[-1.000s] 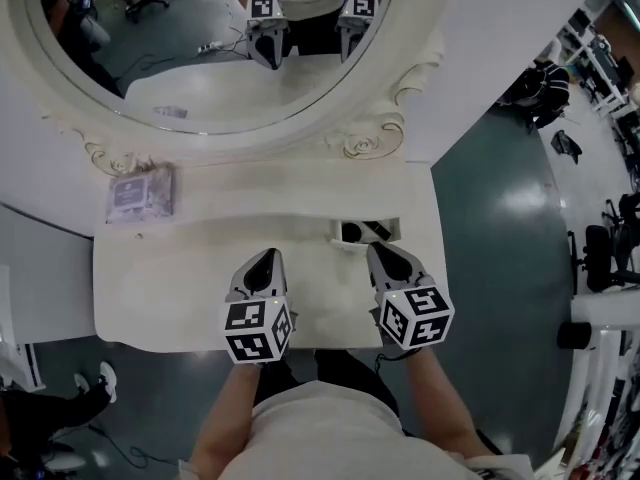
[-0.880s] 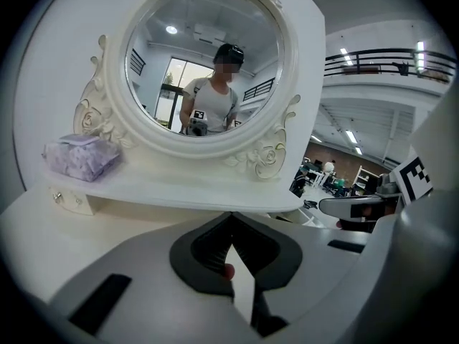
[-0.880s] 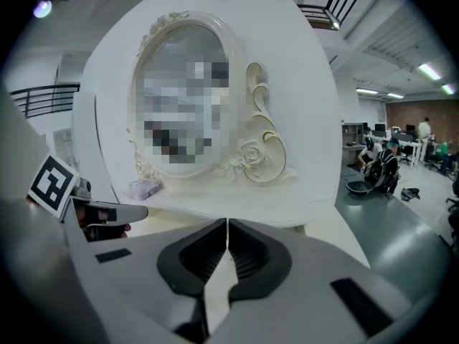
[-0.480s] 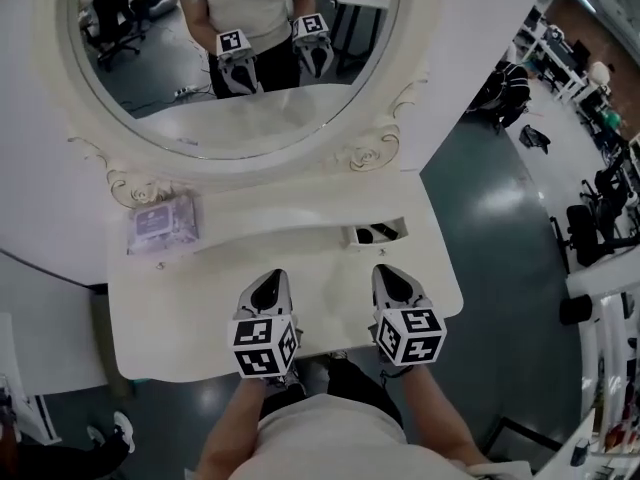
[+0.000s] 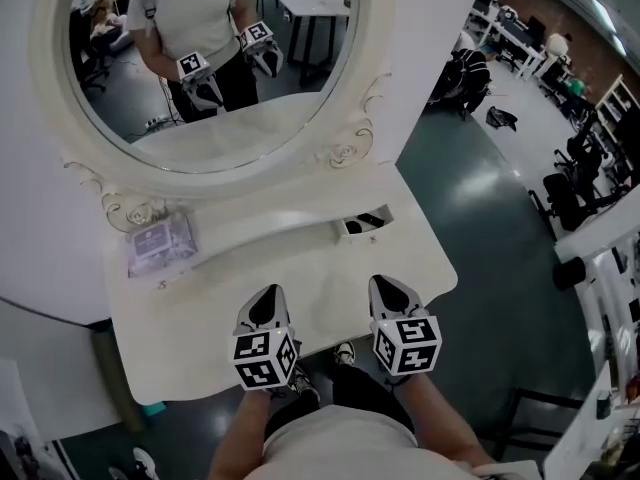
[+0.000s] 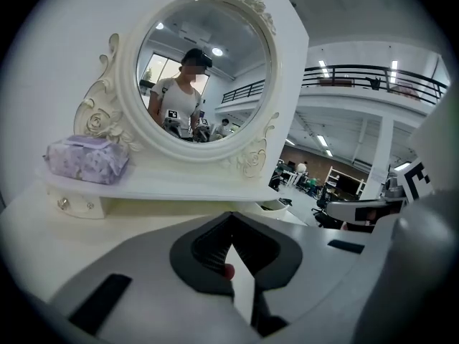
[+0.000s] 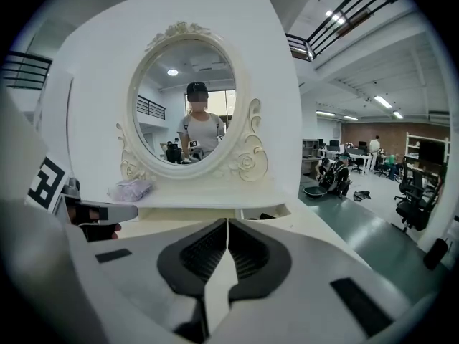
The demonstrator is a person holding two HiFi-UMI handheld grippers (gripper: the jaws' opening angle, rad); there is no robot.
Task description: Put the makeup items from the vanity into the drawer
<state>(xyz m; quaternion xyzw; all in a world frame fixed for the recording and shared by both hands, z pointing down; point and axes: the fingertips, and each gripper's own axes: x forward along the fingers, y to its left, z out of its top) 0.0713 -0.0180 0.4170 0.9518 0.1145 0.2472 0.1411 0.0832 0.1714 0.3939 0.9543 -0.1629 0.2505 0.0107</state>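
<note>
The left tool point(image 5: 268, 298) and right tool point(image 5: 386, 288) are held side by side in front of the person's body, pointing forward and slightly downward. Both have their jaws closed together with nothing between them. Bare forearms point(image 5: 432, 416) extend behind them.

Inside drawer point(image 5: 362, 224): dark contents, too small to tell; mirror point(image 5: 130, 108) top cut off; packet point(image 5: 160, 246) print unreadable.
</note>
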